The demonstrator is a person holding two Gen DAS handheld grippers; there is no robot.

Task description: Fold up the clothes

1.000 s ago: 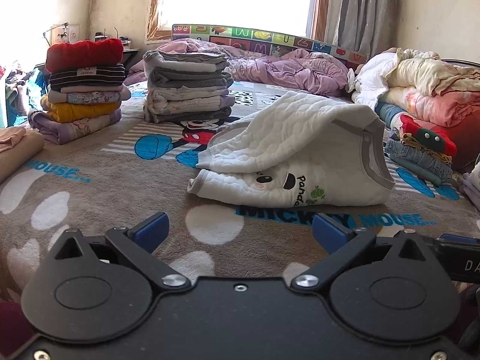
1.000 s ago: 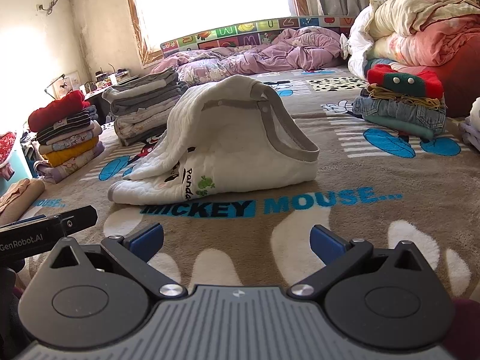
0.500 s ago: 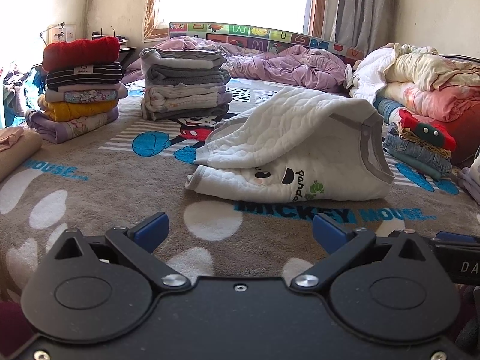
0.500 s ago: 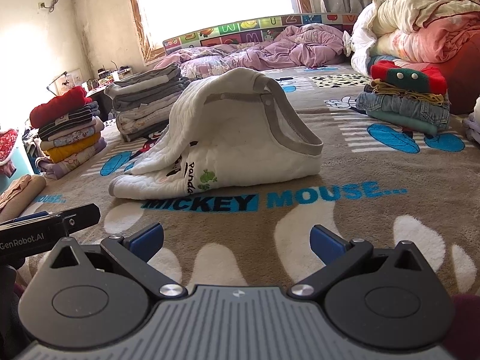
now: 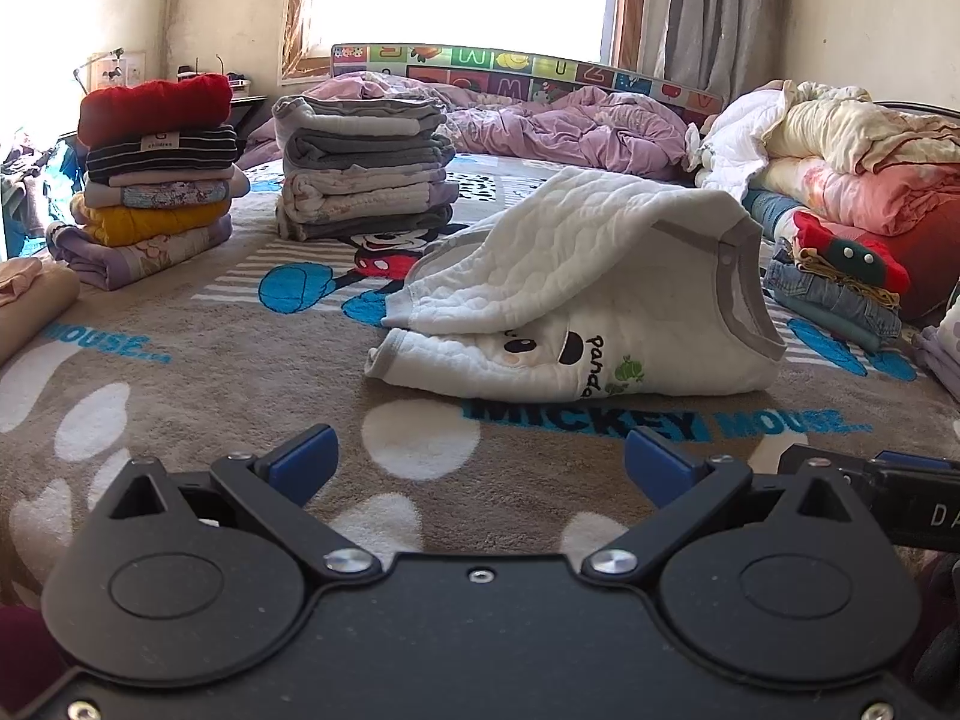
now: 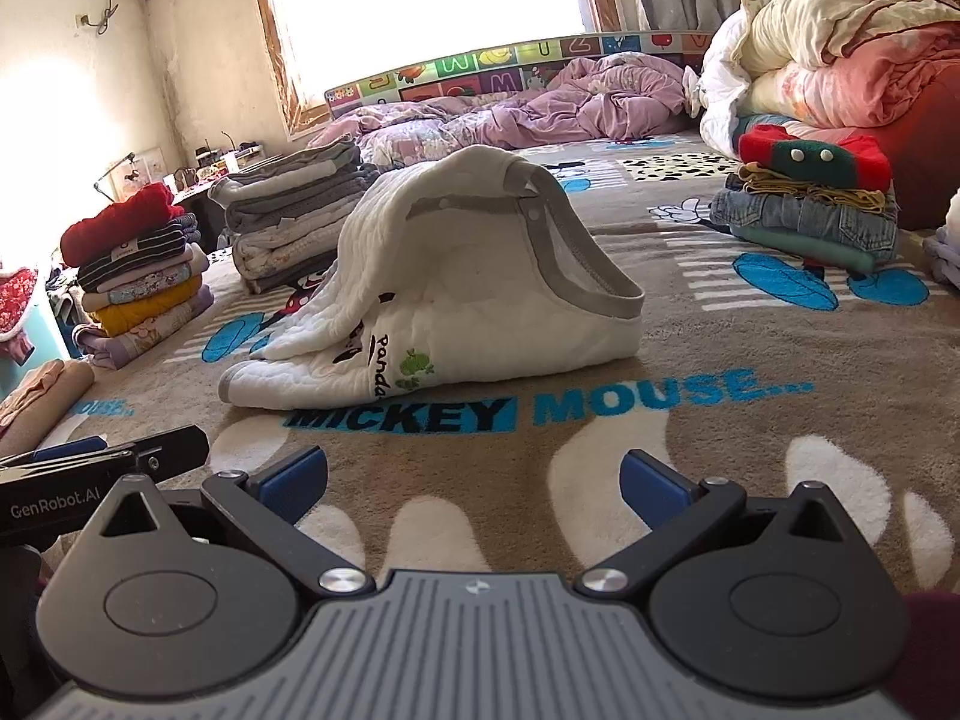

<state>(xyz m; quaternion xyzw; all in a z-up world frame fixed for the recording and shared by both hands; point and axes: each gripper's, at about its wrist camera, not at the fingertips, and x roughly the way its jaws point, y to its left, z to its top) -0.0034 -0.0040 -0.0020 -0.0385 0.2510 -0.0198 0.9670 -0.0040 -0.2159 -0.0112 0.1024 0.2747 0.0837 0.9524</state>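
A white quilted panda shirt with grey trim point(image 5: 576, 300) lies partly folded on the brown Mickey Mouse blanket point(image 5: 210, 384), one side draped over itself. It also shows in the right wrist view point(image 6: 456, 306). My left gripper point(image 5: 480, 462) is open and empty, low over the blanket, short of the shirt. My right gripper point(image 6: 474, 480) is open and empty, also short of the shirt. The left gripper's body point(image 6: 102, 474) shows at the right view's left edge.
Folded stacks stand at the back left: a colourful one topped in red point(image 5: 150, 180) and a grey-white one point(image 5: 366, 168). A small stack with jeans point(image 5: 834, 288) and piled quilts point(image 5: 852, 168) are at the right. A purple duvet point(image 5: 570, 126) lies at the back.
Both grippers have moved slightly closer to the shirt, which sits a little larger in both views. The shirt itself has not moved.
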